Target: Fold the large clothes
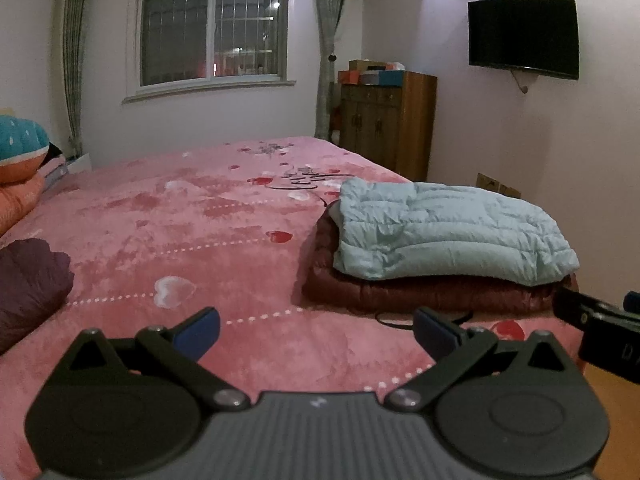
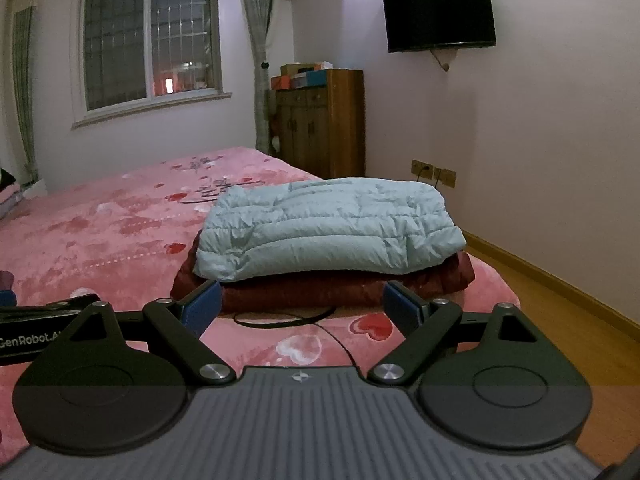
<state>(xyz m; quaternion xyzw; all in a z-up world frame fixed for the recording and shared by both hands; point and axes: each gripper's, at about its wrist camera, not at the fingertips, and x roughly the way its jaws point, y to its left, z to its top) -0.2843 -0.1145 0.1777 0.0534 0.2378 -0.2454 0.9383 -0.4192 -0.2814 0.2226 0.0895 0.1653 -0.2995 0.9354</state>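
In the left wrist view, the left gripper [image 1: 316, 330] fills the bottom of the frame with its blue-padded fingers [image 1: 200, 330] spread wide and nothing between them, above a pink bed cover [image 1: 168, 216] printed with hearts. At right of centre a folded light blue padded jacket [image 1: 448, 232] lies on top of a folded dark red jacket [image 1: 400, 292], the pair near the bed's right edge. A black cord [image 1: 394, 320] lies just in front of the stack. A dark purple garment [image 1: 28, 284] sits bunched at the left edge. Part of the right gripper [image 1: 600, 324] shows at the right edge.

In the right wrist view, the right gripper [image 2: 302, 306] is likewise released, its fingers [image 2: 202, 306] apart and holding nothing, just short of the dark red jacket [image 2: 320, 286]. The light blue padded jacket [image 2: 324, 228] rests on it at mid-frame. The cord [image 2: 280, 318] loops between the fingers on the bed cover [image 2: 80, 236]. A wall-mounted television [image 2: 438, 8] hangs at upper right, a wooden cabinet [image 2: 324, 124] stands below it towards centre, and a window [image 2: 148, 40] is at upper left.
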